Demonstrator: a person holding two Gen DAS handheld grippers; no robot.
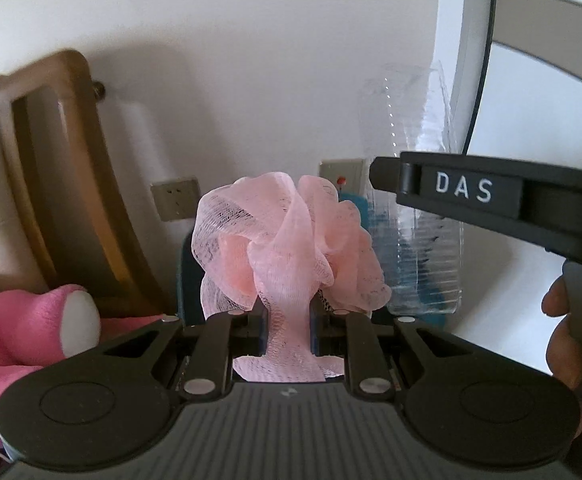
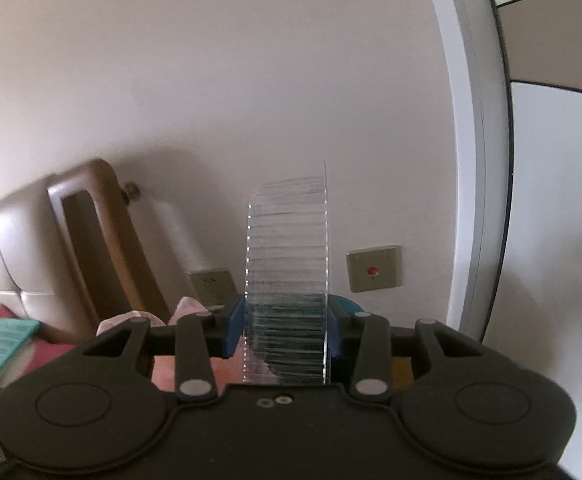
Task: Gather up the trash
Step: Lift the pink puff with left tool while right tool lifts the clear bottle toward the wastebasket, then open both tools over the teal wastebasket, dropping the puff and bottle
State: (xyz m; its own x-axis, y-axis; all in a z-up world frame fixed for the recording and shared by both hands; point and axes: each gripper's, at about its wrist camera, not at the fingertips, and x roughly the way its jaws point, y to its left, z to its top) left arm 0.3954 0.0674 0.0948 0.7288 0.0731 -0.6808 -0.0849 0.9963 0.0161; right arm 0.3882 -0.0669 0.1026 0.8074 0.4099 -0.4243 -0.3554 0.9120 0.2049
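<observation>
between left hand-held gripper (image 1: 289, 330) fingers: pink mesh sponge (image 1: 287, 240).

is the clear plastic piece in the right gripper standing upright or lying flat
Upright: the ribbed clear plastic piece rises on edge from between the right gripper fingers, clamped.

The pink mesh puff (image 1: 287, 240) fills the middle of the left view. The right gripper (image 1: 491, 204) and clear ribbed plastic (image 1: 427, 216) block the right side. Bare wall (image 1: 251, 60) leaves room up top.
</observation>
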